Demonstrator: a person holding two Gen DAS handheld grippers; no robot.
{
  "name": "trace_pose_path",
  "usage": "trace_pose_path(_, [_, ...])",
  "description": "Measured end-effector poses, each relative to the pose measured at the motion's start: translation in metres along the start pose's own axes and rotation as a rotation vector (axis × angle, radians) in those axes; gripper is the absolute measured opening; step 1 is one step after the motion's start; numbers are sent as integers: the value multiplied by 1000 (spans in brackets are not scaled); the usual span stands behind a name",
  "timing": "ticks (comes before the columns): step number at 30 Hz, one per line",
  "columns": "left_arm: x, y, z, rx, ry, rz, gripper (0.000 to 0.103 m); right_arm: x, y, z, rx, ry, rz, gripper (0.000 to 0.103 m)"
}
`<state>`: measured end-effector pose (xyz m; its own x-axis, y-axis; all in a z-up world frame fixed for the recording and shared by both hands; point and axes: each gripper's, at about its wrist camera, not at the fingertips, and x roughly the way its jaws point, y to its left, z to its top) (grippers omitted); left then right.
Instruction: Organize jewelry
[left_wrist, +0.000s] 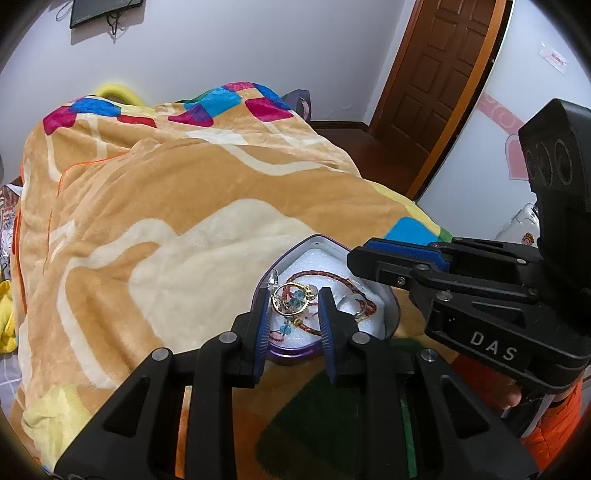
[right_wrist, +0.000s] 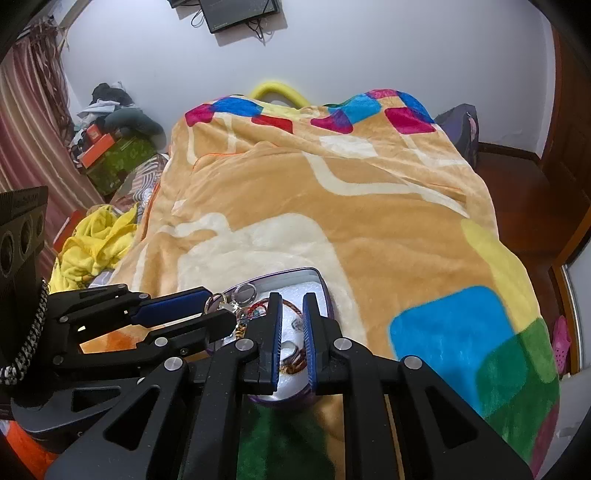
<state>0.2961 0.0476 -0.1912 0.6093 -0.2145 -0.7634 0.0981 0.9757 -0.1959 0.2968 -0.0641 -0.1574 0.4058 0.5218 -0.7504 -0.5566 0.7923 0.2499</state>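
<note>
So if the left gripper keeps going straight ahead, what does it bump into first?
Probably the gold ring in the tin, since the left gripper has its open fingers on either side of it, though depth is hard to judge.

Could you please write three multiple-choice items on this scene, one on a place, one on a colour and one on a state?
1. Where does the tin sit?
A. on the blanket
B. on the floor
C. on a shelf

2. What colour is the braided bracelet in the tin?
A. red
B. white
C. black

3. How does the left gripper stand?
A. shut on the tin's lid
B. open over the jewelry
C. out of view

Answers:
1 A, the blanket shows all round the tin.
2 A, its cord lies red on the white foam.
3 B, its blue-padded fingers stand apart with the jewelry showing between them.
</note>
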Motion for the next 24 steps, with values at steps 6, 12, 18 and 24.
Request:
trace_pose_path(6, [-24, -6, 1, 9, -37, 1, 25, -20, 3, 2, 4, -35, 1, 20])
trace_pose_path(12, [-68, -21, 4, 37, -118, 31, 25, -59, 14, 2, -10, -110, -11, 20])
trace_pose_path(18, [-135, -43, 3, 69, -263, 66, 27, -119, 33, -1, -43, -248, -27, 20])
trace_pose_path(24, [-204, -62, -6, 78, -435, 86, 32, -182, 57, -12, -74, -417, -39, 20])
